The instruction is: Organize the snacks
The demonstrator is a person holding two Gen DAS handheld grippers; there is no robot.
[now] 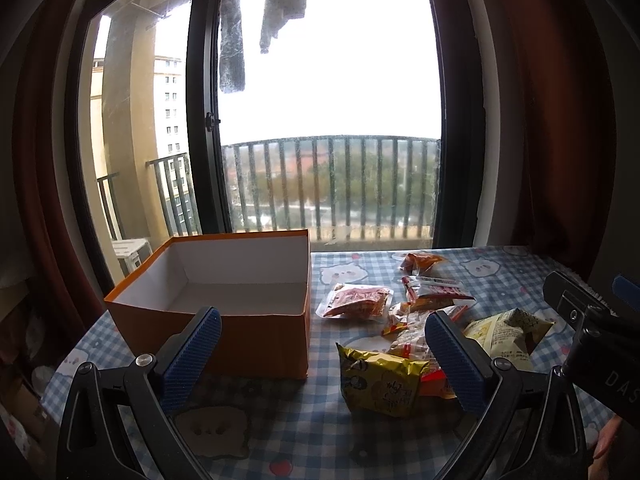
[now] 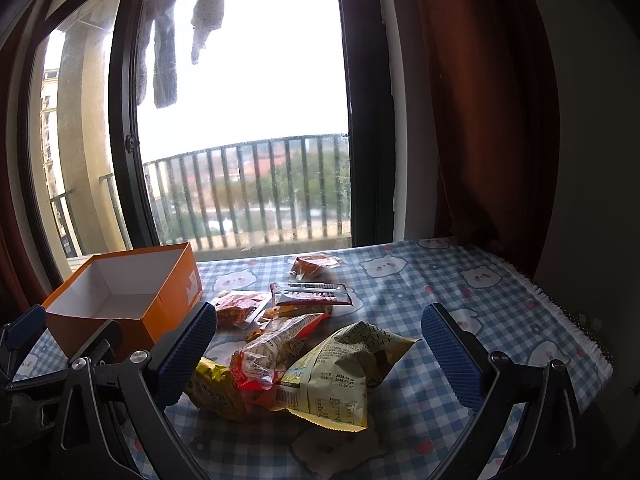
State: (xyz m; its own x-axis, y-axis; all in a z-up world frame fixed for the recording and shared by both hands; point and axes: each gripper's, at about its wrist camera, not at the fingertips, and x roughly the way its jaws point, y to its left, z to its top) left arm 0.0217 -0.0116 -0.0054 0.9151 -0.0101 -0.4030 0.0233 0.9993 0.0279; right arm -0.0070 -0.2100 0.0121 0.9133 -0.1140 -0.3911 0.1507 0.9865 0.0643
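Left gripper (image 1: 322,354): black plastic frame, two angled arms, each ending in a blue pad (image 1: 191,360) with fine ribbed texture. Round silver screws (image 1: 145,359) at the finger pivots, darker ones further out.

Right gripper (image 2: 320,354): same build, black arms, blue ribbed pads (image 2: 452,354), silver screw (image 2: 139,357) on its left pivot. From the left wrist view its black body shows white letters "DAS" (image 1: 620,386), rest cut off. A fingertip (image 1: 608,438) shows at the lower right edge.
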